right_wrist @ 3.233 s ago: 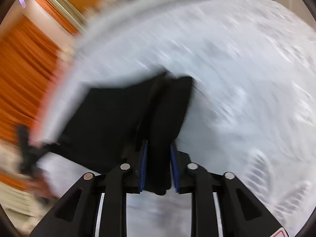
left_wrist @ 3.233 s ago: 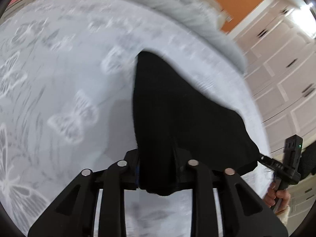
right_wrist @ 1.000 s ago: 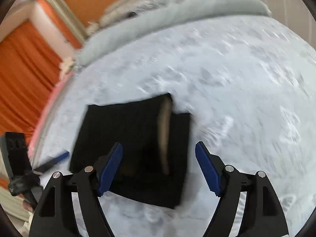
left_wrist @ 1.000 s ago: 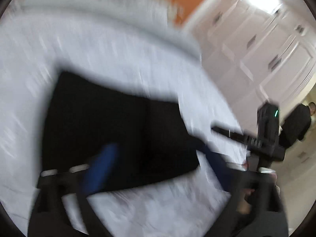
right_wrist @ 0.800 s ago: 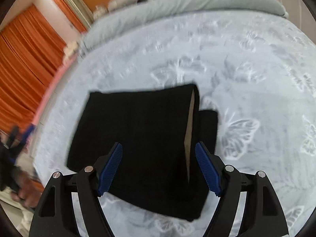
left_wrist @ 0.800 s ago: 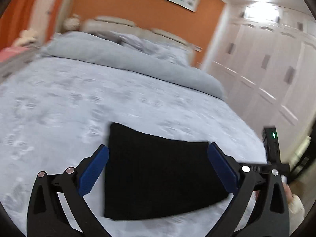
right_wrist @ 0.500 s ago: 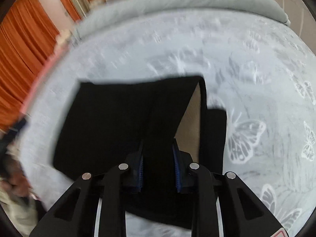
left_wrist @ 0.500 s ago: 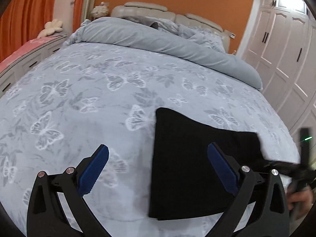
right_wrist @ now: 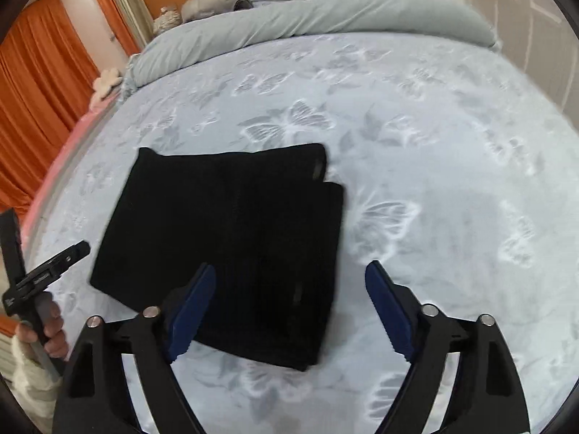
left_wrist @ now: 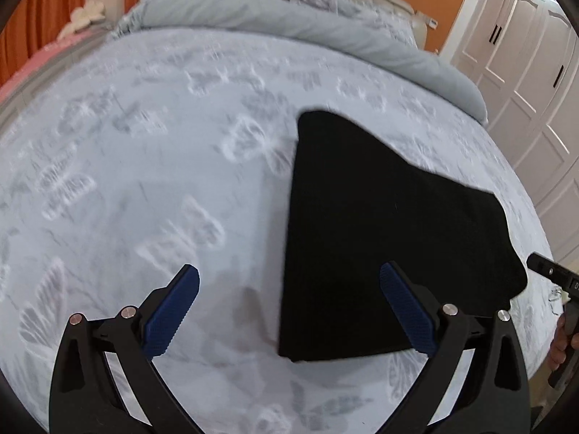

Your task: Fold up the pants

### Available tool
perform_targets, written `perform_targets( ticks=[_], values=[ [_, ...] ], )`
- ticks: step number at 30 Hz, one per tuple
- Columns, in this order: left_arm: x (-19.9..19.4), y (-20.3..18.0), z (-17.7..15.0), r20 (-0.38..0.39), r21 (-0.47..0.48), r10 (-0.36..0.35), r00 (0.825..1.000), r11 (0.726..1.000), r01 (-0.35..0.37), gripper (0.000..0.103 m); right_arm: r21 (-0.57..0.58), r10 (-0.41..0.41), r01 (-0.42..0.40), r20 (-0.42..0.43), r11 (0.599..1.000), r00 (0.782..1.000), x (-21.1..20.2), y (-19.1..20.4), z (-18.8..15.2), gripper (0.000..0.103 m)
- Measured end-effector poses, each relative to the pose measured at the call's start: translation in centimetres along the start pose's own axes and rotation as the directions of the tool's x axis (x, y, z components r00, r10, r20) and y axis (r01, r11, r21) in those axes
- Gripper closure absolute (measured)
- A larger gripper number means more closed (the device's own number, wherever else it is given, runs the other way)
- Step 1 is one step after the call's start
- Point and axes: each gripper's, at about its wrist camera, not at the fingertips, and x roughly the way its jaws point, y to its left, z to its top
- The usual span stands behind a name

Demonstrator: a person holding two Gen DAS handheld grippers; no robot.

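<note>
The black pants (right_wrist: 235,231) lie folded into a flat rectangle on the grey butterfly-print bedspread (right_wrist: 434,166). In the left wrist view the pants (left_wrist: 380,231) lie ahead and to the right. My left gripper (left_wrist: 289,289) is open and empty above the bedspread, at the folded pants' left edge. My right gripper (right_wrist: 289,285) is open and empty, held just above the near right part of the pants. The left gripper also shows at the left edge of the right wrist view (right_wrist: 50,264), and the right gripper at the right edge of the left wrist view (left_wrist: 550,275).
A rolled grey duvet (right_wrist: 307,25) and pillows lie along the head of the bed. Orange curtains (right_wrist: 39,83) hang on the left, white wardrobe doors (left_wrist: 524,72) stand on the right. The bed's right edge (left_wrist: 535,217) runs close to the pants.
Half a second ago my right gripper was shut on the pants' fold; now it is open and the fold lies flat. The left gripper has moved closer to the bedspread and stays open.
</note>
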Motion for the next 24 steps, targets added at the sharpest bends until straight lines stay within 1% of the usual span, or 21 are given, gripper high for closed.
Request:
perform_targets(
  ticks=[2, 4, 5, 6, 7, 8, 9, 10, 12, 13, 14, 15, 16, 17, 18, 19, 20, 21, 22, 23, 24],
  values=[
    [1.2, 0.2, -0.4, -0.048, -0.031, -0.019, 0.999, 0.999, 0.018, 0.005, 0.037, 0.016, -0.014, -0.052, 0.999, 0.999, 1.5, -0.7, -0.3, 0.02],
    [3.1, 0.8, -0.8, -0.114, -0.102, -0.056, 0.992, 0.994, 0.044, 0.005, 0.075, 0.036, -0.027, -0.11, 0.997, 0.993, 3.3, -1.2, -0.5, 0.02],
    [4.3, 1.5, -1.0, -0.156, -0.17, -0.108, 0.982, 0.982, 0.081, 0.008, 0.095, 0.055, -0.042, -0.146, 0.995, 0.988, 4.8, -1.5, -0.7, 0.021],
    [4.8, 1.9, -1.1, -0.164, -0.204, -0.135, 0.977, 0.974, 0.1, 0.013, 0.118, 0.108, -0.089, -0.164, 0.989, 0.981, 6.1, -1.6, -1.0, 0.039],
    [4.6, 1.9, -1.0, -0.148, -0.201, -0.151, 0.977, 0.972, 0.12, 0.047, 0.16, 0.188, -0.162, -0.167, 0.974, 0.968, 6.8, -1.8, -1.1, 0.048],
    [4.2, 1.5, -0.7, -0.14, -0.187, -0.226, 0.964, 0.962, 0.198, 0.068, 0.175, 0.198, -0.17, -0.158, 0.97, 0.967, 6.4, -1.7, -0.8, 0.065],
    [3.1, 1.1, -0.4, -0.139, -0.183, -0.253, 0.957, 0.957, 0.226, 0.08, 0.159, 0.204, -0.182, -0.137, 0.97, 0.969, 5.2, -1.1, -0.3, 0.069],
    [1.5, 0.9, -0.2, -0.109, -0.156, -0.252, 0.962, 0.96, 0.234, 0.083, 0.14, 0.224, -0.209, -0.097, 0.968, 0.97, 3.5, -0.4, 0.0, 0.07],
    [-1.2, 0.9, -0.4, -0.085, -0.122, -0.263, 0.961, 0.96, 0.252, 0.084, 0.12, 0.305, -0.295, -0.074, 0.948, 0.949, 0.9, 0.6, 0.0, 0.072],
    [-2.1, 1.3, -0.6, -0.093, -0.132, -0.28, 0.955, 0.955, 0.267, 0.084, 0.086, 0.327, -0.321, -0.076, 0.943, 0.942, -0.4, 1.3, -0.4, 0.072],
    [-3.0, 1.8, -0.9, -0.103, -0.14, -0.286, 0.953, 0.952, 0.271, 0.084, 0.043, 0.321, -0.319, -0.094, 0.947, 0.942, -1.1, 2.0, -1.1, 0.07],
    [-3.4, 2.5, -1.3, -0.114, -0.136, -0.262, 0.958, 0.96, 0.246, 0.082, 0.018, 0.304, -0.304, -0.123, 0.952, 0.945, -0.9, 2.4, -1.7, 0.066],
    [-3.0, 2.9, -1.7, -0.138, -0.134, -0.232, 0.963, 0.968, 0.214, 0.076, -0.003, 0.28, -0.284, -0.158, 0.959, 0.947, -0.2, 2.6, -2.3, 0.062],
    [-1.7, 3.5, -2.6, -0.191, -0.13, -0.18, 0.965, 0.979, 0.157, 0.075, -0.032, 0.206, -0.218, -0.218, 0.975, 0.954, 1.7, 2.7, -3.3, 0.055],
    [-1.1, 4.0, -3.0, -0.219, -0.128, -0.136, 0.966, 0.986, 0.109, 0.075, -0.035, 0.112, -0.126, -0.264, 0.991, 0.958, 3.4, 2.4, -4.0, 0.042],
    [-1.1, 4.5, -3.3, -0.222, -0.13, -0.114, 0.968, 0.988, 0.087, 0.074, -0.017, 0.092, -0.101, -0.275, 0.995, 0.957, 4.0, 2.0, -4.4, 0.04],
    [-1.6, 4.8, -3.4, -0.203, -0.139, -0.13, 0.971, 0.985, 0.103, 0.074, 0.028, 0.124, -0.121, -0.245, 0.992, 0.962, 3.4, 1.5, -4.1, 0.039],
    [-2.9, 5.1, -2.9, -0.159, -0.139, -0.123, 0.98, 0.985, 0.101, 0.074, 0.029, 0.112, -0.108, -0.202, 0.994, 0.973, 2.4, 1.5, -3.6, 0.037],
    [-4.1, 5.1, -2.4, -0.107, -0.128, -0.096, 0.99, 0.988, 0.082, 0.068, 0.013, 0.083, -0.082, -0.127, 0.997, 0.988, 1.0, 1.8, -3.0, 0.035],
    [-5.8, 5.0, -1.8, -0.031, -0.113, -0.052, 0.998, 0.992, 0.048, 0.062, 0.0, 0.064, -0.064, -0.062, 0.998, 0.996, -0.1, 1.9, -2.5, 0.03],
    [-6.6, 4.7, -1.3, 0.008, -0.105, -0.031, 0.999, 0.994, 0.031, 0.05, -0.01, 0.05, -0.05, 0.001, 0.999, 0.999, -0.8, 2.4, -1.8, 0.021]
  ],
)
